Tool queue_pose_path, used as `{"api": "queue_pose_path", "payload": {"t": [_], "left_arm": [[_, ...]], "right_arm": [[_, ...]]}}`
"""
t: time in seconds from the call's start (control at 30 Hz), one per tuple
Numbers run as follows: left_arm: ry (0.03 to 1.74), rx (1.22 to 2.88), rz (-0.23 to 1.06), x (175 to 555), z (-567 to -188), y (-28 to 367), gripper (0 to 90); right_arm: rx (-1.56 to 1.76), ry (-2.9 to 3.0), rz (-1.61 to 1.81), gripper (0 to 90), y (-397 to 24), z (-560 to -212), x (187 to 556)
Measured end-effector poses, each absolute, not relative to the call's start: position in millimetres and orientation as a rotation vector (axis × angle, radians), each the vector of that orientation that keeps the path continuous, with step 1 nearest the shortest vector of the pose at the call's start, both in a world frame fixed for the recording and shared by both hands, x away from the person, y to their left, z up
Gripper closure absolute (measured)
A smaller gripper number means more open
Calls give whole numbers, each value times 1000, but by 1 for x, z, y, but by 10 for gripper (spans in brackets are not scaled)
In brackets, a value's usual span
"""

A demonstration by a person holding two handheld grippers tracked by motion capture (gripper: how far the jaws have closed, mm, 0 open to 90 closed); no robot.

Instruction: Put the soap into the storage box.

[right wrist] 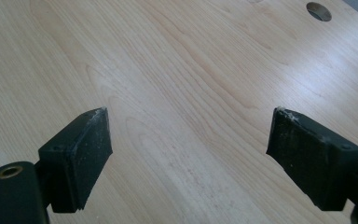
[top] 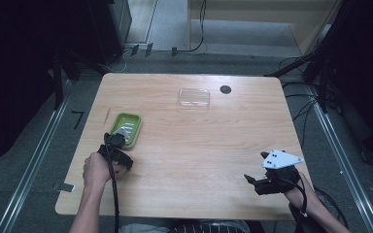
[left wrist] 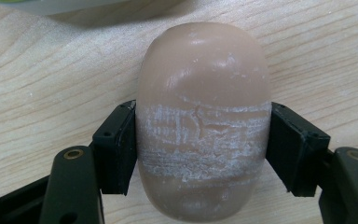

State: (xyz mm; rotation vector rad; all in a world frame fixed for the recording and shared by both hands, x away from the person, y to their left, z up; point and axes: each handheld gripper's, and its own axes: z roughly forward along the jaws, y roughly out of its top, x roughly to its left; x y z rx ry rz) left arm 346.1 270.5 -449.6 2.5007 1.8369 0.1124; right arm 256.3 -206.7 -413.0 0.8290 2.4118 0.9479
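Pale wooden rectangular surface [top: 199,145], rounded corners, floor and cables beyond every edge; broad bare wood across the middle and right. Small dark round hole [top: 225,89] near the far edge, seen again at top right in the right gripper view [right wrist: 319,10].

Clear shallow rectangular plastic tray [top: 194,97] near the far edge, just left of the hole, well apart from both hands.

Green rectangular plastic dish [top: 126,128] on the left half, open wood on all sides except the near one, where the left claw [top: 117,140] reaches its near rim. Something pale inside the dish, too small to tell. Pale blurred rim of the dish at top left of the left gripper view [left wrist: 65,5].

Left hand [top: 97,169] near the left front edge, cable trailing back along the forearm. Right claw [top: 255,170] near the front right corner, grey three-cornered plate on top, jaws pointing left toward open wood.

Tan smooth oval soap-like bar [left wrist: 203,126], white scuff marks across its middle, lying on the wood just short of the dish; pinched at both flanks by the left claw [left wrist: 203,149], pads pressed against it. Bar hidden in the high view.

Right claw [right wrist: 189,154] spread wide in its own view, bare wood between the jaws.
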Motion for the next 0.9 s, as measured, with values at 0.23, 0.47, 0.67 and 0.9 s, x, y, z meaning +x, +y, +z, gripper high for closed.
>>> {"api": "queue_pose_path", "payload": {"t": [0.23,0.47,0.67,0.9], "left_arm": [[1830,2510,127,345,-450,269,340],[1822,2514,119,345,-449,271,342],[1831,2499,114,344,-448,275,341],[1817,2469,155,344,-440,274,341]], "right_arm": [[830,2409,951,136,-207,-413,256],[836,2409,949,137,-207,-413,256],[837,2410,949,136,-207,-413,256],[829,2412,948,136,-207,-413,257]]}}
